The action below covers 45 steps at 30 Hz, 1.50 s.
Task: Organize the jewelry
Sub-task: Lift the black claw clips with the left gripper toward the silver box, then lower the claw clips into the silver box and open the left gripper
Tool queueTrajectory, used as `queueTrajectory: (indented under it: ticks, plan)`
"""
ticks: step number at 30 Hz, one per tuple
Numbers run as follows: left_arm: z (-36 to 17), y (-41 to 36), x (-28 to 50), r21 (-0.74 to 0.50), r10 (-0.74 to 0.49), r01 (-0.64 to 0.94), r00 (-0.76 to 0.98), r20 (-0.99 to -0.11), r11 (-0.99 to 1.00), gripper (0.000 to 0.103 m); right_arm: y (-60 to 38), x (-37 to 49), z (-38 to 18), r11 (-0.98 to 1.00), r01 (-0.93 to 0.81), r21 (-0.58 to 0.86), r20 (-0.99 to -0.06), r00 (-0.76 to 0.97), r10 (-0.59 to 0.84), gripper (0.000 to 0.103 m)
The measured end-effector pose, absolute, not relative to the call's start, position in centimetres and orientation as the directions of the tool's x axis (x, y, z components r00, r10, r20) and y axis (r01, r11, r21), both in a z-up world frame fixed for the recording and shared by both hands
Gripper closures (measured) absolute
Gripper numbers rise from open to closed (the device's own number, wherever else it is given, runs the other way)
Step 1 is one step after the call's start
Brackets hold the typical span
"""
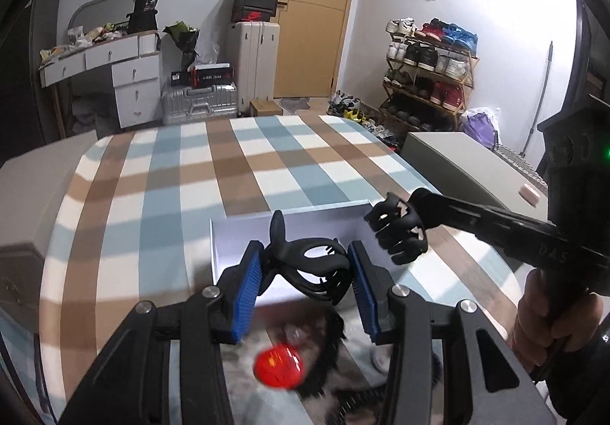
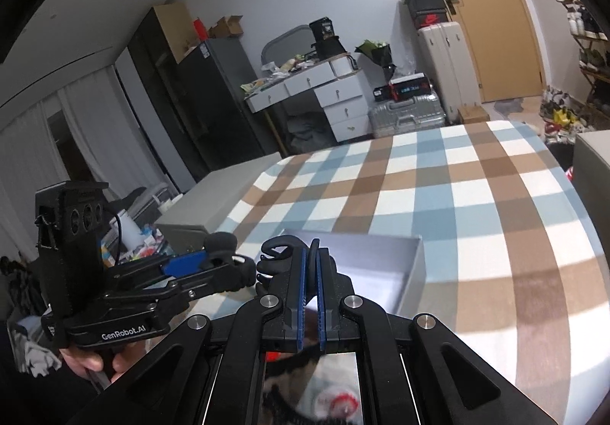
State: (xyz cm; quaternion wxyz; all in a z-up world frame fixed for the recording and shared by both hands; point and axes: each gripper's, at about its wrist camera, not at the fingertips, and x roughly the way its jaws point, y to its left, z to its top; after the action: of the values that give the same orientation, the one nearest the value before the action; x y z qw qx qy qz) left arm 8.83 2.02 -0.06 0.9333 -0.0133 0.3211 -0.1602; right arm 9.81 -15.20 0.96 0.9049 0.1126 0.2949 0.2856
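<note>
Hair clips fill both grippers here, one black clip in each. The left gripper (image 1: pixel 305 272) has its two blue pads (image 1: pixel 246 284) pressed on the sides of a black loop hair clip (image 1: pixel 309 264), so it is clamped on that clip and holding it up in the air. This clip hangs over the near part of a white open box (image 1: pixel 236 234) that sits on the checked cloth (image 1: pixel 190 173), which has blue, brown and white squares. The right gripper (image 1: pixel 413 209) comes in from the right side, and its tips pinch a black claw hair clip (image 1: pixel 396 234) with many curved teeth. In the right wrist view, the right gripper (image 2: pixel 312 272) has its blue pads (image 2: pixel 303 291) almost together, with a thin black part of the claw hair clip (image 2: pixel 278 251) caught between them. This clip is in the air too, near the right corner of the white open box (image 2: pixel 411 272). The two clips are near each other but do not touch. A person's hand (image 1: pixel 549 318) grips the handle of the right gripper. Under the left gripper there is something red and shiny (image 1: pixel 278 367), too blurry to name. Far back stand a shoe rack (image 1: pixel 431 74) and a white desk (image 1: pixel 126 81).
</note>
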Motion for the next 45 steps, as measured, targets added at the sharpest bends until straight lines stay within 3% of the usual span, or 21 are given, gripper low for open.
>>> queueTrajectory:
  ticks: [14, 26, 29, 31, 36, 45]
  plan:
    - [-3.2, 2.5, 13.5, -0.161, -0.298, 0.261, 0.668, -0.681, 0.952, 0.064, -12.5, 15.5, -2.7, 0.841, -0.415, 0.347, -0.606, 0.585, 0.539, 0.099]
    - [-4.3, 2.5, 14.3, -0.218, -0.343, 0.272, 0.607, -0.717, 0.937, 0.063, -12.6, 17.1, -4.2, 0.852, -0.374, 0.366, -0.644, 0.560, 0.522, 0.095]
    - [-4.0, 2.4, 14.2, -0.215, -0.338, 0.270, 0.604, -0.721, 0.939, 0.059, -12.7, 17.0, -4.0, 0.851, -0.368, 0.376, -0.642, 0.559, 0.525, 0.087]
    - [-3.6, 2.3, 13.8, -0.205, -0.337, 0.278, 0.614, -0.714, 0.939, 0.041, -13.1, 16.6, -3.6, 0.846, -0.368, 0.385, -0.626, 0.570, 0.532, 0.076]
    - [-2.0, 2.4, 11.9, -0.158, -0.300, 0.264, 0.682, -0.667, 0.951, 0.033, -14.0, 14.9, -1.8, 0.849, -0.373, 0.375, -0.575, 0.625, 0.528, 0.044]
    - [-0.2, 3.2, 9.7, -0.101, -0.181, 0.151, 0.764, -0.619, 0.983, 0.024, -15.1, 11.2, 1.1, 0.859, -0.386, 0.337, -0.512, 0.690, 0.512, 0.028]
